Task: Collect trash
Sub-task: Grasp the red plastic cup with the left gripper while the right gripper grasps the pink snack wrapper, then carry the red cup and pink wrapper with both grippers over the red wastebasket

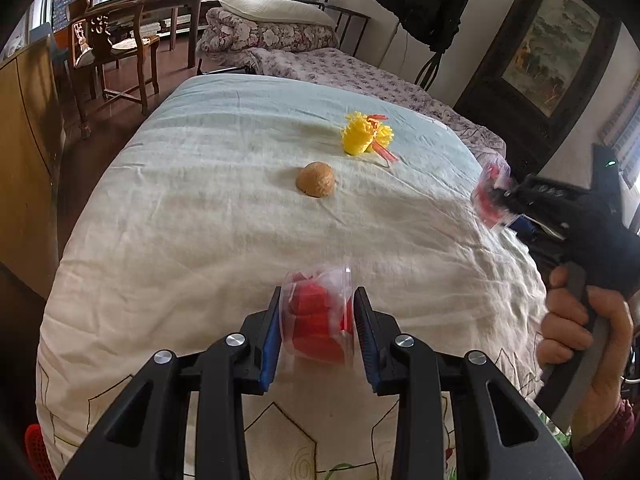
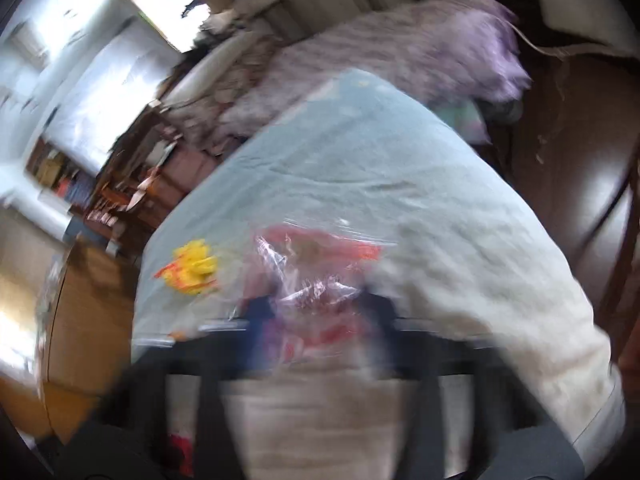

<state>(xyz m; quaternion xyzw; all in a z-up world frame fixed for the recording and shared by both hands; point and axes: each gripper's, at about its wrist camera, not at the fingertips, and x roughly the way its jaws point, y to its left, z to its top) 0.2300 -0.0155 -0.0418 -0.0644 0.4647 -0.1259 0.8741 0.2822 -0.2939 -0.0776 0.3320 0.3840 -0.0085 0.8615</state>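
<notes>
My left gripper (image 1: 318, 300) is shut on a clear plastic wrapper with red inside (image 1: 316, 320), held just above the pale quilt (image 1: 200, 220) on the bed. At the bed's right edge my right gripper (image 1: 498, 196) is clamped on a second red and clear wrapper (image 1: 490, 188), and a hand (image 1: 576, 320) grips its handle. In the blurred right wrist view that wrapper (image 2: 316, 264) sits between the fingers of the right gripper (image 2: 316, 308). A yellow crinkled piece with orange strips (image 1: 366, 134) (image 2: 194, 266) and a round brown lump (image 1: 315, 179) lie on the quilt.
A folded floral quilt and pillow (image 1: 272, 20) lie at the bed's far end. A wooden chair (image 1: 108, 52) stands on the dark floor to the left. A framed picture (image 1: 548, 48) stands at the right. Something red and meshed (image 1: 34, 440) shows at the lower left.
</notes>
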